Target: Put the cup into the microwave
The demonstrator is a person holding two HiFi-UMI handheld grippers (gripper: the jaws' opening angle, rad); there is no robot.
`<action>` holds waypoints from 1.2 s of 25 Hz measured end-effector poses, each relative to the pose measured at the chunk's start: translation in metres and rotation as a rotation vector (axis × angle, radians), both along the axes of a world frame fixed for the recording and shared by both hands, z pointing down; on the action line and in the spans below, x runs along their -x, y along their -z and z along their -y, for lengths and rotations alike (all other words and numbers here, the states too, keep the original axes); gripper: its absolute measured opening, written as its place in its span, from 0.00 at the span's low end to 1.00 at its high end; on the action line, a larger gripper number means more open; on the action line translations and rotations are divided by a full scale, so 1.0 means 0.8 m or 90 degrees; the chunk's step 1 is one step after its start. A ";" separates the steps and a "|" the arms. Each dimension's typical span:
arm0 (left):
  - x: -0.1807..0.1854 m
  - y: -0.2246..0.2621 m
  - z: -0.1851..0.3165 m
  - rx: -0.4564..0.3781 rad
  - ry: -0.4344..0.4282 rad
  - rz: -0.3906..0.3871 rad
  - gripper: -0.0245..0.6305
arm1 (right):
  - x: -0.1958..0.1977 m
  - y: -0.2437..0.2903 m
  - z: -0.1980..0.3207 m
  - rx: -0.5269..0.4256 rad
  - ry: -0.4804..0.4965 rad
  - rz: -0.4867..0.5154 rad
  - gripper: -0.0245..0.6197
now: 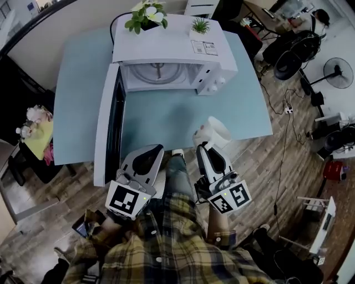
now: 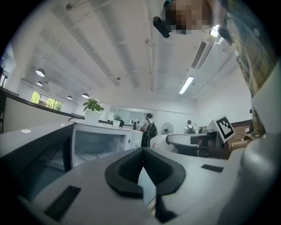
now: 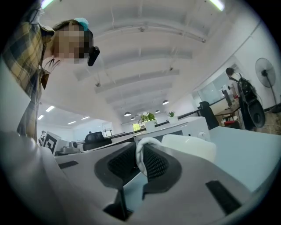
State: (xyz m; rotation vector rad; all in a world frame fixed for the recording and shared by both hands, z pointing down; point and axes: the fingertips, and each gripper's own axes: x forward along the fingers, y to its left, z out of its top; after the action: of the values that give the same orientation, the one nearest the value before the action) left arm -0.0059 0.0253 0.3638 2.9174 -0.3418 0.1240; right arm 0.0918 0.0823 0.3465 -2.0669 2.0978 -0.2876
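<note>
A white microwave (image 1: pixel 166 66) stands at the back of the light blue table (image 1: pixel 166 119). Its door (image 1: pixel 108 127) hangs wide open to the left, and the cavity shows a glass turntable. The white cup (image 1: pixel 213 133) hangs just over the table's front edge, to the right of the cavity. My right gripper (image 1: pixel 204 147) is shut on the cup's handle (image 3: pixel 141 156), with the cup body (image 3: pixel 189 147) beyond the pads. My left gripper (image 1: pixel 155 148) is shut and empty near the front edge, beside the open door. From it the microwave (image 2: pixel 101 145) lies ahead on the left.
Two potted plants (image 1: pixel 147 15) (image 1: pixel 199 25) sit on top of the microwave. The open door sticks out past the table's front edge. Chairs, cables and a floor fan (image 1: pixel 339 72) stand on the wooden floor to the right.
</note>
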 end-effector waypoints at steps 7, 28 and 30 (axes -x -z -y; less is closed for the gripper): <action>-0.027 -0.004 0.058 -0.013 0.136 -0.005 0.03 | -0.037 -0.004 0.073 0.007 0.132 0.006 0.13; -0.064 0.014 0.119 -0.039 0.512 0.011 0.03 | -0.086 0.007 0.165 0.008 0.523 0.018 0.13; -0.064 0.012 0.115 -0.042 0.531 0.015 0.03 | -0.086 0.005 0.165 0.008 0.542 0.017 0.13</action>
State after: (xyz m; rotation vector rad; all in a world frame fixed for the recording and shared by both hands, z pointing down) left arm 0.0451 -0.0667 0.3541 2.5721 -1.5219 0.0148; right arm 0.1608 -0.0500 0.3427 -1.0417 2.8308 -0.4243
